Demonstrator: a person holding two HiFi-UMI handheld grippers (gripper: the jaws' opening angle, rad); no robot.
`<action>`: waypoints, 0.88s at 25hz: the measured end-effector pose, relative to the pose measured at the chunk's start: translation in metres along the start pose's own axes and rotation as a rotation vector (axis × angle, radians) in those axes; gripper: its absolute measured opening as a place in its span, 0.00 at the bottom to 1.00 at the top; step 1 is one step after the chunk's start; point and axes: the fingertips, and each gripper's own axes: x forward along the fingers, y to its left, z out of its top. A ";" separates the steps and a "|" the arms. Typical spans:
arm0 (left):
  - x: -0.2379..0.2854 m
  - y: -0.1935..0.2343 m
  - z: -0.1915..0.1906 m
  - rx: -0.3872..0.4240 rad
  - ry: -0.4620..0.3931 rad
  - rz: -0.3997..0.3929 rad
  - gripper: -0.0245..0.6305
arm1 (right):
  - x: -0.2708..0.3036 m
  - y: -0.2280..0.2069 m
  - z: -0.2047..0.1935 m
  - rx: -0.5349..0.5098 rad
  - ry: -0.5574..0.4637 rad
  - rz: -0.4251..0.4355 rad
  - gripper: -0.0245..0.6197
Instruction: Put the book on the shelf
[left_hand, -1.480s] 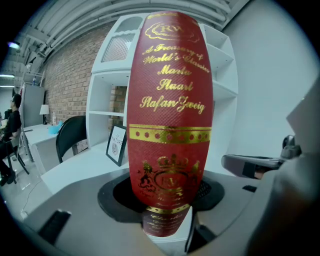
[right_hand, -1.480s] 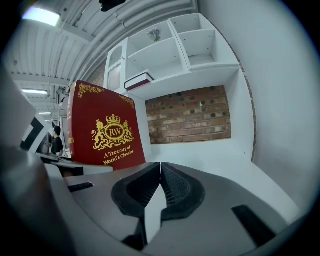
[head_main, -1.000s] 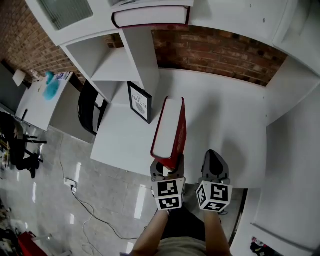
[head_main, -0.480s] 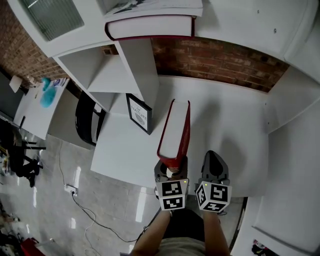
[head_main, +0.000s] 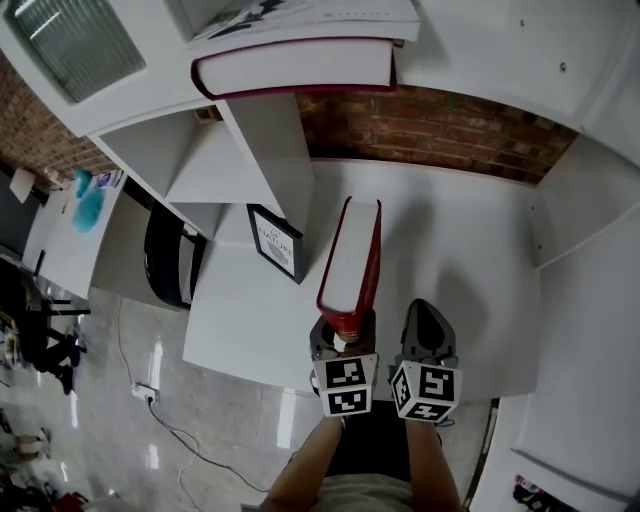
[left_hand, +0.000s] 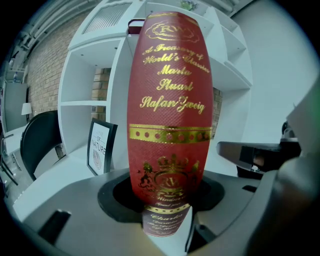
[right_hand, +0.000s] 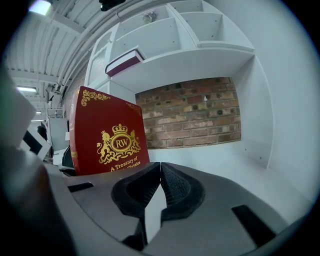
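The red book (head_main: 352, 258) is held upright, gripped at its near end by the left claw (head_main: 340, 335), over the white bench (head_main: 455, 250). Just left of it stands a framed picture (head_main: 276, 243). The shelf (head_main: 268, 135) rises far left, with another red book (head_main: 300, 70) lying flat on it. The right claw (head_main: 428, 320), just right, is closed on nothing.

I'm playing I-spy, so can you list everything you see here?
red book: one, red and gold, upright in the left gripper
dark red book: one, flat on the shelf unit
white book: one, on top of it
framed sign: one, black frame, on the desk
desk: one, white
shelf unit: one, white
brick wall: red-brown, behind desk
chair: one, black, left of desk
left gripper: grey, gripping red book
right gripper: grey, shut, empty
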 end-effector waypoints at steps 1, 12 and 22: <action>0.002 0.001 0.000 0.000 0.002 -0.002 0.41 | 0.001 -0.001 0.000 0.001 0.000 -0.002 0.06; 0.029 -0.009 0.005 0.013 -0.006 0.006 0.41 | 0.009 -0.021 0.008 -0.010 0.006 -0.018 0.06; 0.067 -0.008 0.009 0.013 -0.012 0.045 0.41 | 0.026 -0.037 0.008 -0.016 0.030 -0.001 0.06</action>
